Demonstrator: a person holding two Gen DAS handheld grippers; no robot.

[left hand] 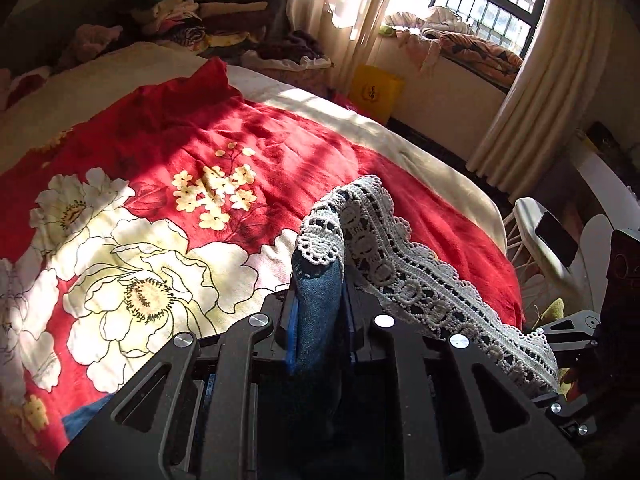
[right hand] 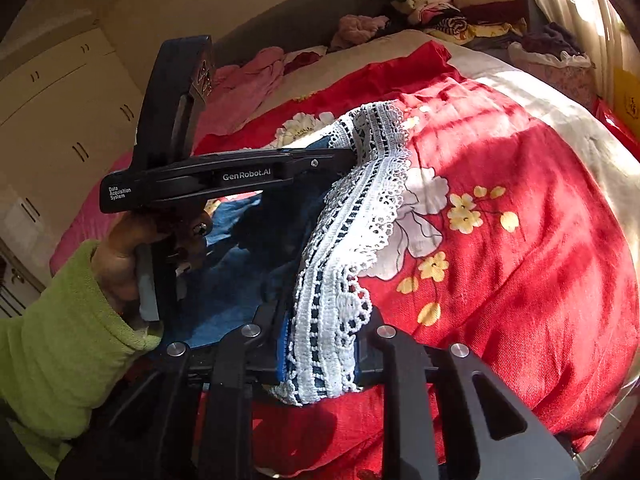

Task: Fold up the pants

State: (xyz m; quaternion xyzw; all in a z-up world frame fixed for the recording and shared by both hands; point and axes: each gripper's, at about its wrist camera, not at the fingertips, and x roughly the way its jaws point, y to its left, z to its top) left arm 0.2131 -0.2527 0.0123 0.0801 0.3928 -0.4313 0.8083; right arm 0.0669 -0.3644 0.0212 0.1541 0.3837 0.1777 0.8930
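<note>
The pants are blue denim (left hand: 318, 312) with a white lace hem (left hand: 384, 256). My left gripper (left hand: 320, 280) is shut on the denim and lace, holding the cloth up above the bed. In the right wrist view my right gripper (right hand: 320, 344) is shut on the lace hem (right hand: 352, 240), and the blue denim (right hand: 240, 280) hangs to its left. The left gripper (right hand: 352, 158) shows there too, pinching the lace further up, held by a hand in a green sleeve (right hand: 60, 352). The lace stretches between the two grippers.
A red floral blanket (left hand: 168, 200) covers the bed, with a cream sheet edge (left hand: 440, 168) on the right. Stacked folded clothes (left hand: 208, 12) lie at the bed's far end. A yellow bag (left hand: 374, 90), a curtain (left hand: 532, 112) and a white chair (left hand: 548, 236) stand beside the bed. White wardrobes (right hand: 60, 112) stand on the left.
</note>
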